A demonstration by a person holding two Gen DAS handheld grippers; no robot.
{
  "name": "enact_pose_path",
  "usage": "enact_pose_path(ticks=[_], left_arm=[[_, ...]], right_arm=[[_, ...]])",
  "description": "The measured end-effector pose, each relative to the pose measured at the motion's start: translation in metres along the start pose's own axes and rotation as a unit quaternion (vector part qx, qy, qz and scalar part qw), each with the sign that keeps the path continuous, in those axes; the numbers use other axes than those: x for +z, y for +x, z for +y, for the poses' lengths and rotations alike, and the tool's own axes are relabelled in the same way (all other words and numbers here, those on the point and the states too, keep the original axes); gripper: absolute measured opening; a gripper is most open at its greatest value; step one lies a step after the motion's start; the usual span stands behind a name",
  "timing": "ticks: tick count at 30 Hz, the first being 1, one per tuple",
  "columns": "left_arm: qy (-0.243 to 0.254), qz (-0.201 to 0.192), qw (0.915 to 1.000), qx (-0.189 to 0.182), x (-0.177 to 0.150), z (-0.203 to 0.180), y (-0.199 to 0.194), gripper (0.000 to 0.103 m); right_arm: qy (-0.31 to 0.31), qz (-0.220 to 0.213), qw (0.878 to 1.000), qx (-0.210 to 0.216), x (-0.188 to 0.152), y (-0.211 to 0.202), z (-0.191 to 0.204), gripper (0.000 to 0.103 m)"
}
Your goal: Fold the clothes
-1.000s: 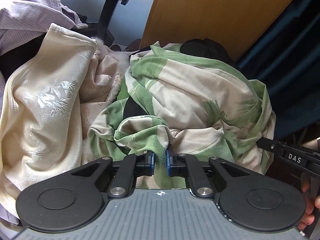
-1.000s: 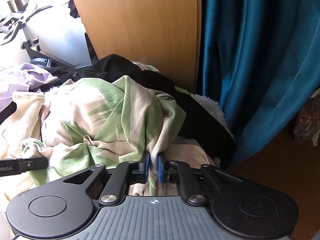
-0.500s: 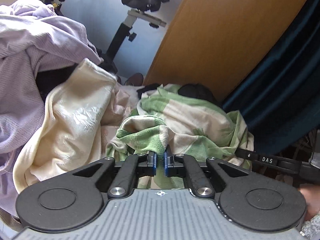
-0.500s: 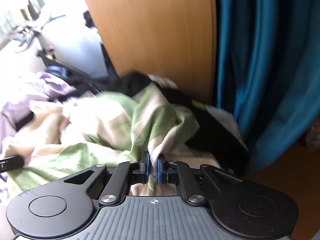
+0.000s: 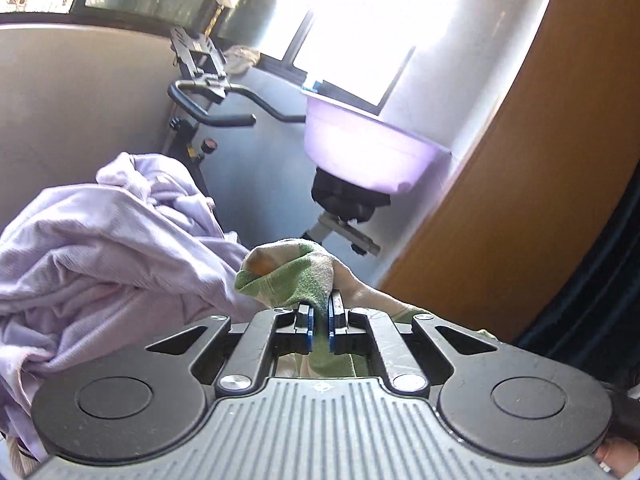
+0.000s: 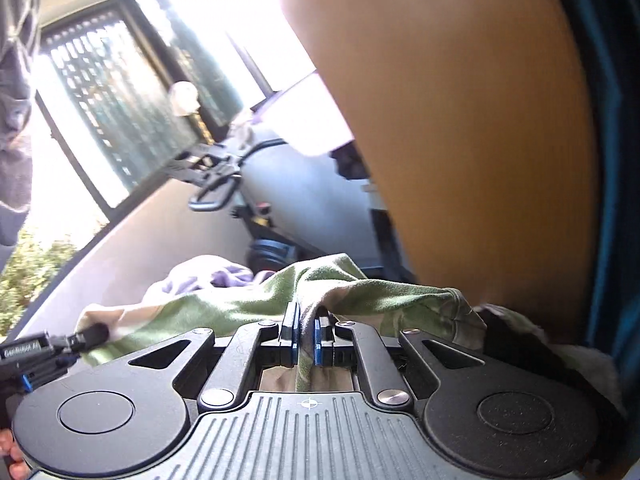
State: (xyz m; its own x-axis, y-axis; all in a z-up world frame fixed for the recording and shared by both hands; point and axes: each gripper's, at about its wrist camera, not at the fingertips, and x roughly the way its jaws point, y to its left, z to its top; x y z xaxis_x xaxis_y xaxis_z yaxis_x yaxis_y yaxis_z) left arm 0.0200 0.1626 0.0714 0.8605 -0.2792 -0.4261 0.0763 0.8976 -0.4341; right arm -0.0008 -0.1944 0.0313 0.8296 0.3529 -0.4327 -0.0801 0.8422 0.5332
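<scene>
Left gripper (image 5: 319, 322) fingers pinched on green-and-cream garment (image 6: 240, 304); right gripper (image 6: 306, 338) likewise clamped on same garment, cloth stretched between both, raised above lilac clothes heap (image 5: 100, 248). Advice: hold both corners level, pull edge taut, shake creases out before laying down. Support surface hidden. Room: exercise bike (image 5: 208, 92), lilac basin (image 5: 360, 152), wooden panel (image 6: 460, 120), bright window (image 5: 360, 20).
</scene>
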Motion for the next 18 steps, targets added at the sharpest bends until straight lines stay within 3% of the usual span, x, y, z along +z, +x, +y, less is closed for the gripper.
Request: enact_pose_path(ticks=[4, 6, 8, 13, 18], left_arm=[[0.011, -0.053, 0.9985, 0.0, 0.029, 0.002, -0.024, 0.006], [0.029, -0.07, 0.9971, 0.004, 0.041, 0.0, -0.03, 0.006], [0.039, -0.071, 0.9964, 0.023, 0.046, 0.005, -0.027, 0.006], [-0.014, -0.013, 0.995, 0.098, 0.032, 0.057, 0.002, 0.006], [-0.091, 0.064, 0.9747, 0.194, -0.002, 0.116, 0.027, 0.006]], right_arm=[[-0.021, 0.015, 0.999, 0.03, -0.001, 0.013, 0.019, 0.009], [-0.037, 0.03, 0.999, 0.023, -0.002, 0.019, 0.028, 0.031], [-0.045, 0.04, 0.998, -0.004, -0.01, 0.021, 0.029, 0.038], [-0.013, 0.052, 0.995, -0.079, -0.034, 0.018, -0.001, 0.041], [0.026, 0.081, 0.98, -0.18, -0.06, 0.017, -0.054, 0.042]])
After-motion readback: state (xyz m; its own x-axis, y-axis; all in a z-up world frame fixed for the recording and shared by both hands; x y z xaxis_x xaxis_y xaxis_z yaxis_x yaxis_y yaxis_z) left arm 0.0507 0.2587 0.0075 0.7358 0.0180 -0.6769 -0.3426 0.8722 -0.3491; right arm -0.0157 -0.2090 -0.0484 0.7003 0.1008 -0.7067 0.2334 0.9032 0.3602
